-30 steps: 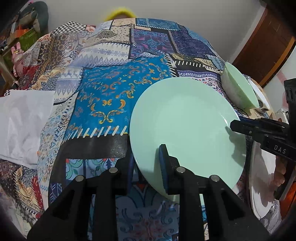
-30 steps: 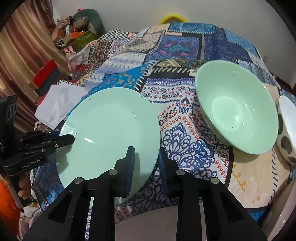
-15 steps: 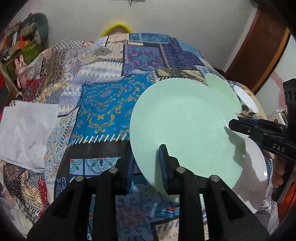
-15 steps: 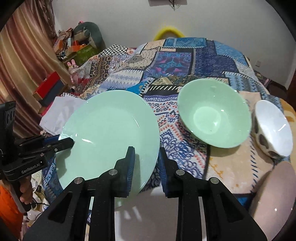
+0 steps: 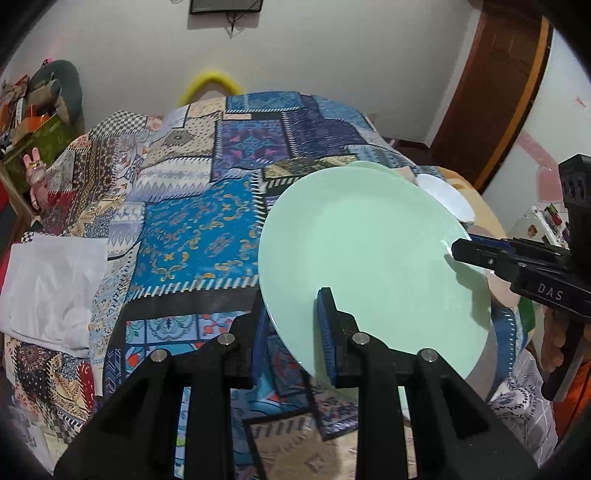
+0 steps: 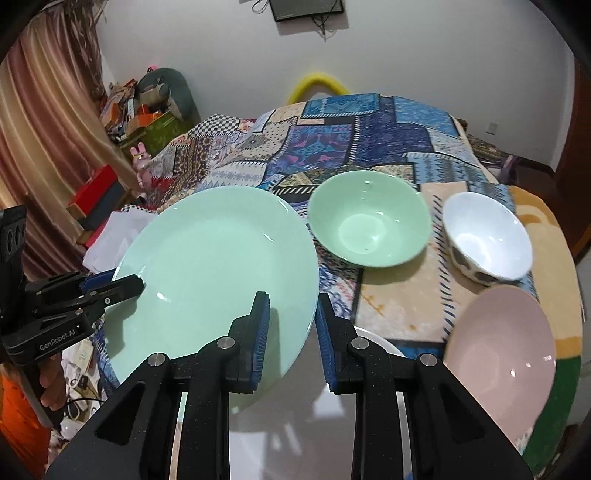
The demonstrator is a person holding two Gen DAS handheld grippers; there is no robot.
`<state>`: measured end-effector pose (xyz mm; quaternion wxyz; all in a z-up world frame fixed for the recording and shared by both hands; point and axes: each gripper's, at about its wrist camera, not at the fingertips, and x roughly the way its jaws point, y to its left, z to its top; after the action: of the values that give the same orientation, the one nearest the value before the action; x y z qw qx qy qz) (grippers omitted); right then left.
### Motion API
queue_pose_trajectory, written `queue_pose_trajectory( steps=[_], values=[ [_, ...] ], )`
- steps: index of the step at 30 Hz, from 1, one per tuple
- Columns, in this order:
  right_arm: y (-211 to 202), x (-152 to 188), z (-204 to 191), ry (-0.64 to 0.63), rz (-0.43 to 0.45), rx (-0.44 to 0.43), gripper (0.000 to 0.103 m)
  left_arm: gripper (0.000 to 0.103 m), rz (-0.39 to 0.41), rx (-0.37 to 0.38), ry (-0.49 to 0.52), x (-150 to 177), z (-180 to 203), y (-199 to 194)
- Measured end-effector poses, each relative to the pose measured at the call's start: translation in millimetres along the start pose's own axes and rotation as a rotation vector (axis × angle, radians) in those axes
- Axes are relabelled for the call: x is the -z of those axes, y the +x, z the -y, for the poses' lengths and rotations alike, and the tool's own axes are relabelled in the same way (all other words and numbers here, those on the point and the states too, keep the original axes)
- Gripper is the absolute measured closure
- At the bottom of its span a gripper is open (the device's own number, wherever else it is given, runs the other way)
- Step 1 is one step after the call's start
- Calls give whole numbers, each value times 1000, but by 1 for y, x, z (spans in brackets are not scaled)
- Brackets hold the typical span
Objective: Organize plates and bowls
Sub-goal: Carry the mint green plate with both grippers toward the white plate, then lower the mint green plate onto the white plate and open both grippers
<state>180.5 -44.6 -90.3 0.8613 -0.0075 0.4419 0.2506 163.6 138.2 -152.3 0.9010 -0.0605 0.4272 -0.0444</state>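
Both hand-held grippers, left (image 5: 291,321) and right (image 6: 291,325), clamp the green plate's (image 6: 218,266) opposite rims.

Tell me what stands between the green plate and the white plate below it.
Nothing visible does. The green plate is held at opposite rims by the left gripper and the right gripper. The white plate lies right beneath its near edge, bare where visible, and the bowls sit off to the right.

A plain white wall (image 6: 424,48) carries a small dark framed panel (image 6: 306,9) with dangling wires. Pinkish-brown pleated curtains (image 6: 48,122) hang at one side, a dark brown wooden door (image 5: 495,88) stands at the other, and a patchwork blue quilt (image 6: 369,136) covers the furniture.
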Motion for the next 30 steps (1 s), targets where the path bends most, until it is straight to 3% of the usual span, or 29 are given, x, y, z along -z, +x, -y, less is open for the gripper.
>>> queue_pose_trajectory(
  steps=[15, 30],
  values=[
    [-30, 33, 32, 68, 8, 21, 80, 78, -9, 44, 36, 18, 55, -8],
    [-22, 71, 55, 139, -58, 14, 80, 78, -109, 86, 25, 47, 78, 25]
  ],
)
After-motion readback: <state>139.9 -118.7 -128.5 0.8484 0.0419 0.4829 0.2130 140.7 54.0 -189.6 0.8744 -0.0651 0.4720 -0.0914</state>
